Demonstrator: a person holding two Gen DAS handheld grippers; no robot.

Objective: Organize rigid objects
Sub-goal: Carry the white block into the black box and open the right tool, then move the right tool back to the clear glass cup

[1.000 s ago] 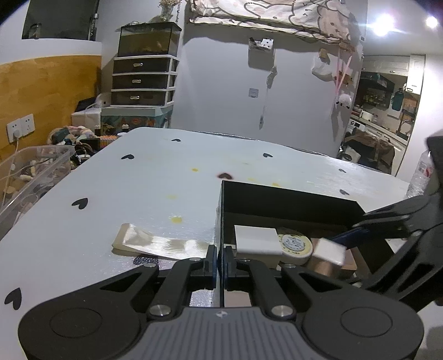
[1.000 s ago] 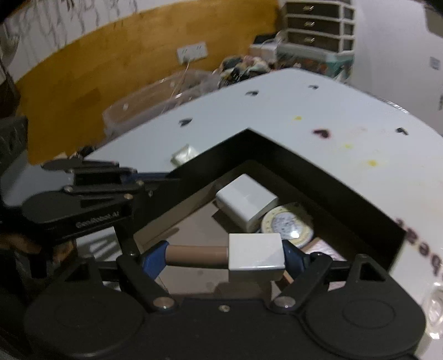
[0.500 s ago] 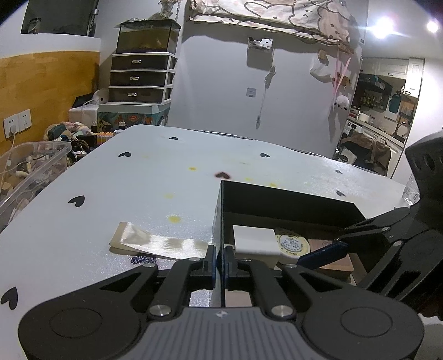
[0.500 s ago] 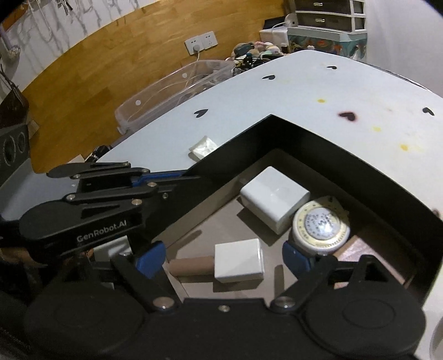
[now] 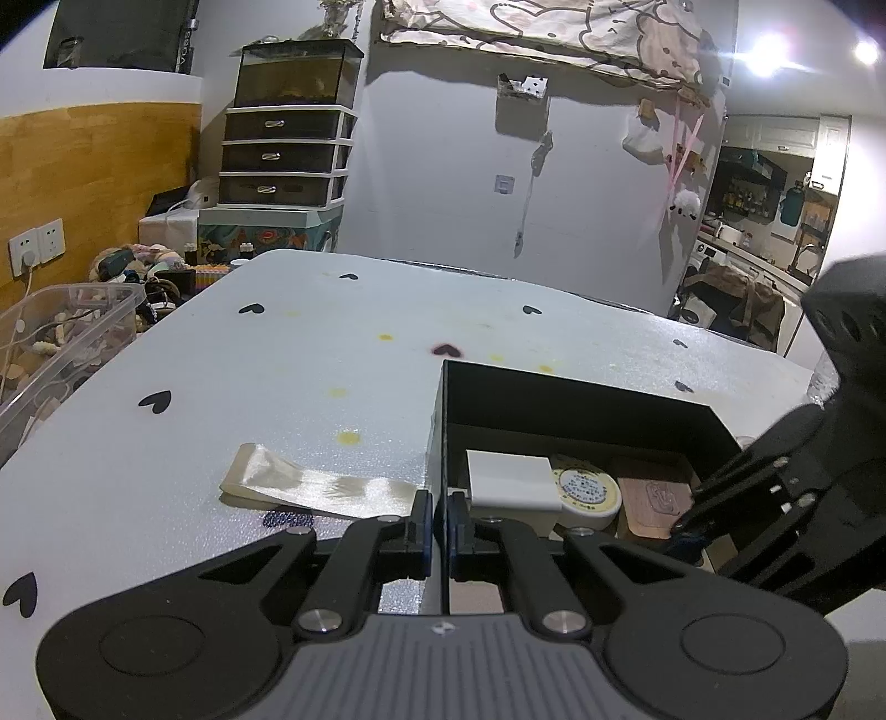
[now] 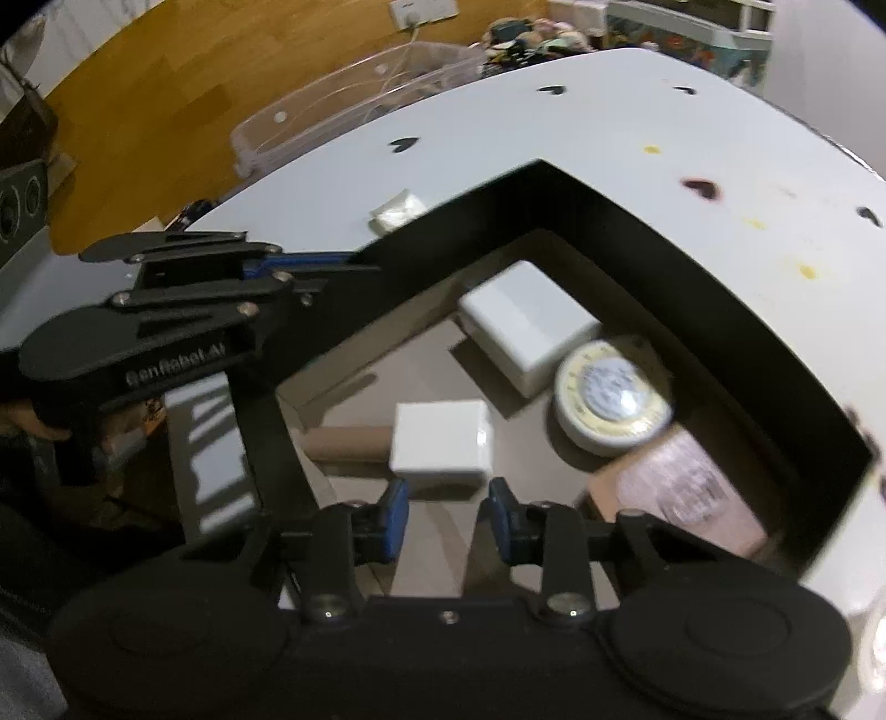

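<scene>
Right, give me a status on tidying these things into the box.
Done: a white block, a round tin, a pinkish card and a white-headed stamp lie in the black box. In hand: the left gripper clamps the box's wall; the right gripper, jaws just closed on nothing, hovers over the stamp. Left: the shiny packet on the table outside the box.

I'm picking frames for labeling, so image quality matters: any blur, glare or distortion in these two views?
Left wrist view: sharp, ceiling lights flare at top right, fisheye bending at edges. Right wrist view: motion-smeared, round tin catches a glare spot, black box edges soft.
</scene>
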